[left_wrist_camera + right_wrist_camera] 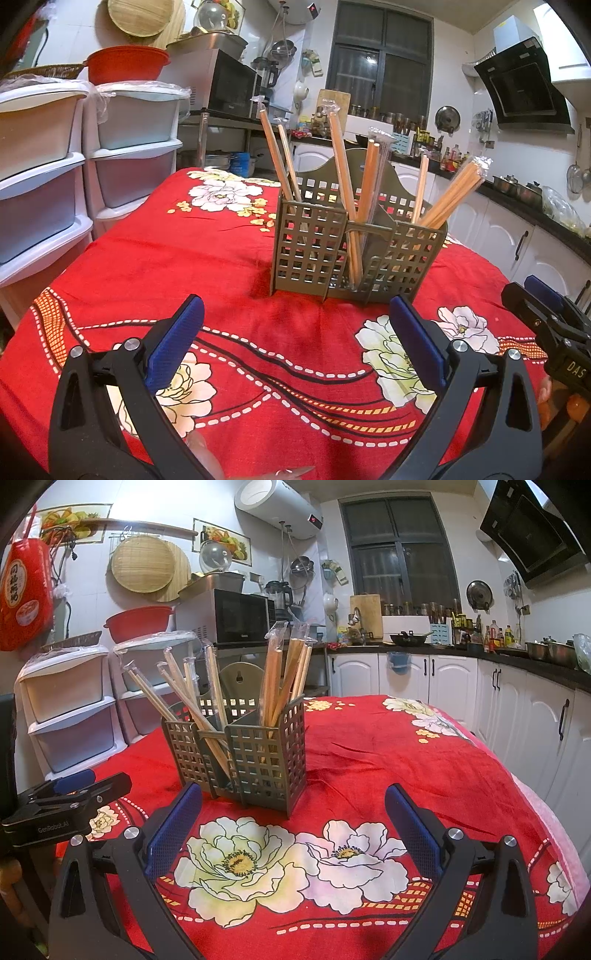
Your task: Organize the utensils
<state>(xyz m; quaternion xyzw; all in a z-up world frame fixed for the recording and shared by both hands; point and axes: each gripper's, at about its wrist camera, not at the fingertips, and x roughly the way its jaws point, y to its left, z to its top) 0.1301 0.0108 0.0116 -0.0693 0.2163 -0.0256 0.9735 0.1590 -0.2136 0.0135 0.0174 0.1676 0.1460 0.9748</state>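
Left wrist view: left gripper (295, 325) jaws wide apart, holding nothing, above the red floral tablecloth (147, 258). Grey lattice utensil caddy (354, 251) stands just beyond it, wrapped chopsticks (341, 155) upright in its compartments.

Right wrist view: right gripper (293, 814) spread wide, empty; caddy (240, 753) ahead-left of it, chopsticks (273, 675) inside.

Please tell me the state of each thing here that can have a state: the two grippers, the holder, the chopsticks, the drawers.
left gripper: open, empty, above the tablecloth.
right gripper: open, empty.
utensil holder: upright on the cloth, compartments filled.
wrapped chopsticks: standing tilted inside the holder, still in clear sleeves.
plastic drawers: closed.
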